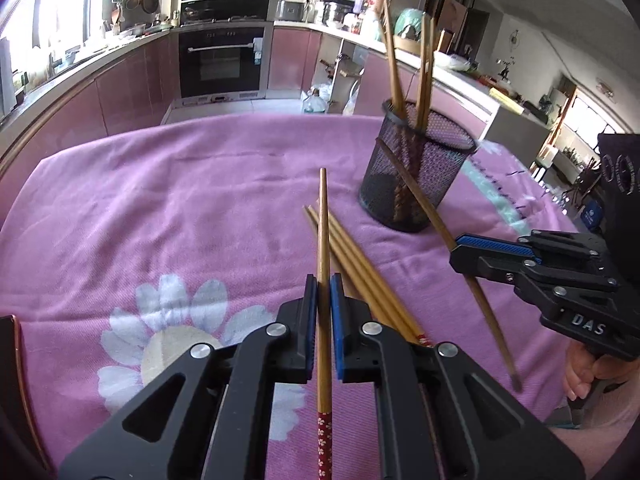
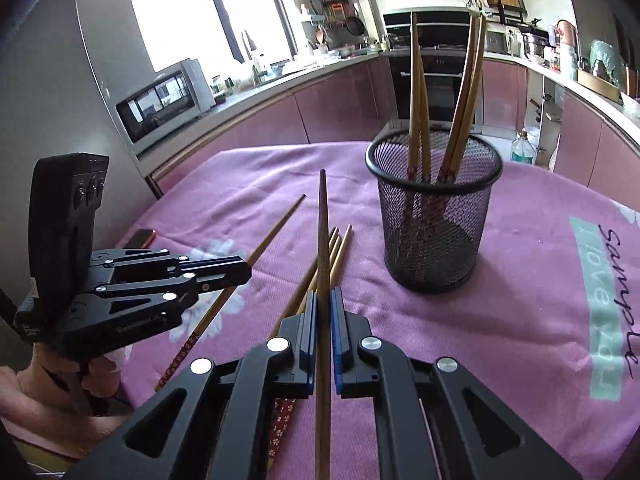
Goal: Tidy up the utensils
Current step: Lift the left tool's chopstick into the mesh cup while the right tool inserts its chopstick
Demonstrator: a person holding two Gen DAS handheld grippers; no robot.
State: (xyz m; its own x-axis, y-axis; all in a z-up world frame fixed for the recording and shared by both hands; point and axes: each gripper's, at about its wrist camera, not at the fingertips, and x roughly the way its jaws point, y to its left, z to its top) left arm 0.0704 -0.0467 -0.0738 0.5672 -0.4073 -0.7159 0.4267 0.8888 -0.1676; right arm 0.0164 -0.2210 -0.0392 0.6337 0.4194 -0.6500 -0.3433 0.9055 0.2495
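- Left wrist view is showing the left gripper (image 1: pixel 324 280) clamping a chopstick (image 1: pixel 323 240), long axis running toward 12 o'clock, tip forward, red patterned end trailing back.
- Right gripper (image 2: pixel 324 294) is pinching another stick (image 2: pixel 323 248) the same way, tip toward 12.
- Cup (image 1: pixel 416 176) is standing at 1 o'clock on the cloth (image 1: pixel 160 200), already holding several sticks.
- Loose sticks (image 1: pixel 360 276) are lying just below the left fingers.
- Risk, as I judge it: both held sticks are converging on one cup, so they may be clashing, or tipping the light mesh cup when a tip catches its rim.
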